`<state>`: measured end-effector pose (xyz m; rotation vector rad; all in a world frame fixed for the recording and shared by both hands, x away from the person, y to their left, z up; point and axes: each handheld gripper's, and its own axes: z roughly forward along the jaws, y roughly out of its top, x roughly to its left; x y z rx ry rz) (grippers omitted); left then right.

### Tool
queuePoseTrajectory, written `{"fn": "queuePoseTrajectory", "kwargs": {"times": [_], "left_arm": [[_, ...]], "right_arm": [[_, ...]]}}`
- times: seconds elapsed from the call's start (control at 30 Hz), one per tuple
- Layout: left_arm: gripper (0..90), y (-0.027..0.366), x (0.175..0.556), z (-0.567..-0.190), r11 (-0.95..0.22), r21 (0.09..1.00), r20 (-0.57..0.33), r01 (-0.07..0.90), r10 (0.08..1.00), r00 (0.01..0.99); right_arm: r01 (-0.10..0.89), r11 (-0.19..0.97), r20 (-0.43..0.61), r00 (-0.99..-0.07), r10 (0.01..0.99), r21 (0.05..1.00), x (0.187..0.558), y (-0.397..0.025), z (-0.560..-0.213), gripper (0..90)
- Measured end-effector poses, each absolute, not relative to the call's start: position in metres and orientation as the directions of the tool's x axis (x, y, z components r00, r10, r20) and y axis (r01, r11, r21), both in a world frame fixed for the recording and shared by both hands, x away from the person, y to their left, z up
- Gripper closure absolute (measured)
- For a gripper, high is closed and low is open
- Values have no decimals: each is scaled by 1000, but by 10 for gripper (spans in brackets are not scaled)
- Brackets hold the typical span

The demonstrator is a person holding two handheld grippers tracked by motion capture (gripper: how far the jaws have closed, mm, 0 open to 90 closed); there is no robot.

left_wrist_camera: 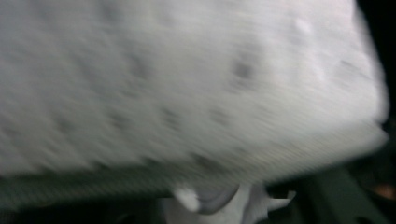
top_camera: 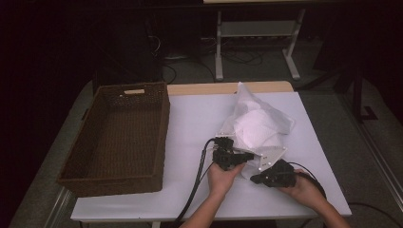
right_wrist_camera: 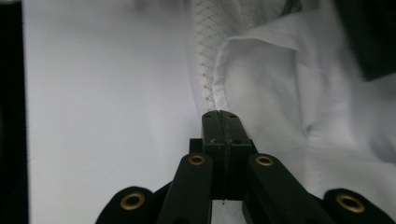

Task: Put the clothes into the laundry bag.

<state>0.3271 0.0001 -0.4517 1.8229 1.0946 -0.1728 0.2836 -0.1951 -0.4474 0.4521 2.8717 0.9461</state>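
White cloth point(top_camera: 259, 124) sits bunched up toward the right edge of the surface, touching both tools. Right tool point(right_wrist_camera: 219, 116) is clamped fully closed on its mesh hem. Left tool point(top_camera: 240, 156) is buried in fabric, can't tell its opening. Wicker basket point(top_camera: 119, 137) sits at the left edge.

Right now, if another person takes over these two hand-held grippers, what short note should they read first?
Right hand-held gripper: jaws shut on the mesh edge of the white garment, at its near side.
Left hand-held gripper: against the garment's near left edge; its own view is blurred white cloth, so its grip cannot be judged.
The garment lies bunched on the white table, right of the wicker basket, apart from it.
Done: garment gripped by the right gripper.
Left: probably folding it or moving it to the basket, which holds nothing yet.
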Motion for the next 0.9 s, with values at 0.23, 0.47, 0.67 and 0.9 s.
{"fn": "queuePoseTrajectory", "kwargs": {"times": [0.23,0.47,0.67,0.9], "left_arm": [[747,-1,321,-451,-138,663,-524,736,617,588],[766,-4,329,-441,-53,715,-512,697,640,573],[761,-8,336,-447,-33,698,-532,716,646,548],[756,-8,337,-446,-42,689,-546,724,626,556]], "right_arm": [[256,763,45,-957,287,594,278,-198,-445,900],[265,755,66,-957,283,600,276,-206,-444,900],[248,771,65,-963,261,587,267,-209,-445,900],[223,738,-3,-957,292,637,271,-201,-445,705]]}}
